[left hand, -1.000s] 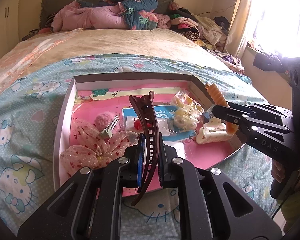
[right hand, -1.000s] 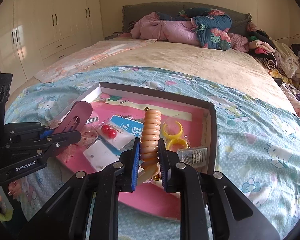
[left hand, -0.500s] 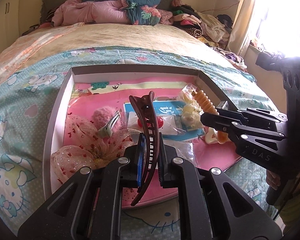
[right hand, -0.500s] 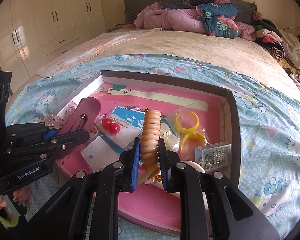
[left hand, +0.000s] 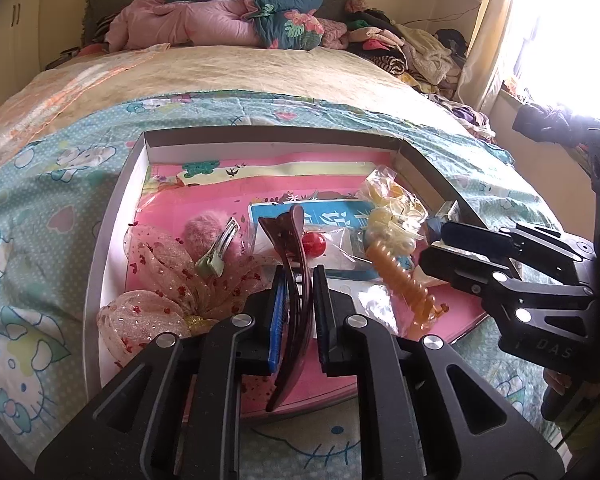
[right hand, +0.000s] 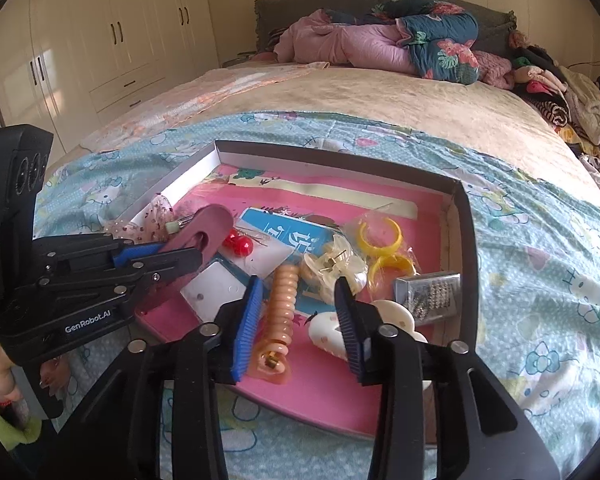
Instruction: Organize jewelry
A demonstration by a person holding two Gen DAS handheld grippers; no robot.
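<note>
My left gripper [left hand: 298,280] is shut on a dark brown hair clip [left hand: 296,276] and holds it above the near left part of the grey box [left hand: 112,216]; it also shows in the right wrist view [right hand: 198,240]. My right gripper [right hand: 300,292] is open. An orange spiral hair clip [right hand: 280,316] lies on the pink box floor between its fingers, and shows in the left wrist view [left hand: 404,284] beside that gripper [left hand: 436,248].
The box holds a pink tulle bow [left hand: 160,276], a green snap clip [left hand: 216,252], red beads [right hand: 238,242], yellow rings in a bag [right hand: 380,240], a cream claw clip [right hand: 336,268], a white clip [right hand: 328,328] and a small clear case [right hand: 428,296]. Bedding lies around.
My right gripper opened and let go of the orange spiral clip, which now lies in the box. Both grippers came lower and closer over the box.
</note>
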